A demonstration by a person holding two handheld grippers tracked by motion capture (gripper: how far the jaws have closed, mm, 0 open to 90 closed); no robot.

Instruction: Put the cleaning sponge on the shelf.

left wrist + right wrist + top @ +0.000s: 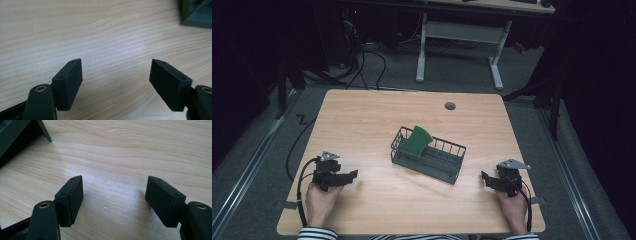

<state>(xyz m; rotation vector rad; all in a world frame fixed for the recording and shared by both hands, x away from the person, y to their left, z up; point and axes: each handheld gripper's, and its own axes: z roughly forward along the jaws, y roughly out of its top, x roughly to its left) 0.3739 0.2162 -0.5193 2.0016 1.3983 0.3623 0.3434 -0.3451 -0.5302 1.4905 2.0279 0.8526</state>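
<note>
With both the left gripper (353,174) and right gripper (483,175) fingers spread wide and empty, approach the dark wire basket (428,154) holding the green curved plastic piece (415,141) at mid-desk (362,120) from both sides, squarely.

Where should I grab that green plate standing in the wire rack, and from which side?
Probably the green plate's raised upper rim, coming from above. It stands tilted on edge at the left end of the dark wire rack, so its lower part sits behind the wires and only the top pokes clear. Close the jaws across its thin thickness. Both the left gripper and right gripper are open.
</note>
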